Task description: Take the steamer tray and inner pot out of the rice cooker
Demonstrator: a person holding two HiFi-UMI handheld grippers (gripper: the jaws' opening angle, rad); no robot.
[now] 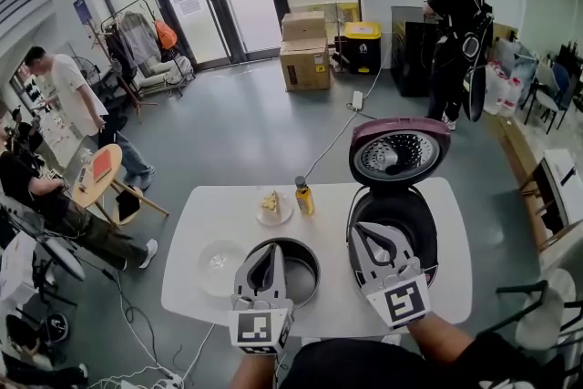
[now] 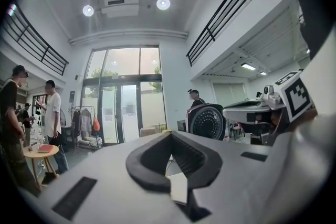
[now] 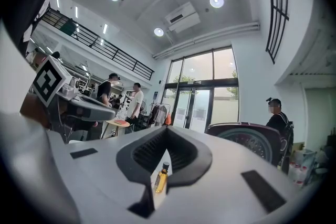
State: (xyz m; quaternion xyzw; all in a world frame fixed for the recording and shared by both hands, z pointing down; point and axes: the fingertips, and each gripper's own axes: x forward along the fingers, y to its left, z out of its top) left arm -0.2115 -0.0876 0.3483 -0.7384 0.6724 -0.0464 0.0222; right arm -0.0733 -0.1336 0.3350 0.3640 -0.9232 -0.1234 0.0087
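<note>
The rice cooker (image 1: 414,219) stands open at the table's right, its lid (image 1: 398,150) raised, and its cavity looks dark. A dark inner pot (image 1: 305,273) sits on the white table (image 1: 328,196) left of the cooker. Left of the pot lies a clear round steamer tray (image 1: 219,261). My left gripper (image 1: 271,250) hovers over the pot, shut and empty; in the left gripper view the left gripper (image 2: 169,136) has its jaws meeting. My right gripper (image 1: 361,232) is over the cooker's left rim, shut with nothing in it; the right gripper view shows the right gripper (image 3: 167,131) pointing level.
A plate with a cake slice (image 1: 273,205) and a small yellow bottle (image 1: 303,196) stand at the table's far side. A cord (image 1: 332,141) runs from the cooker across the floor. Cardboard boxes (image 1: 304,52) and people stand farther off. A chair (image 1: 537,305) is at right.
</note>
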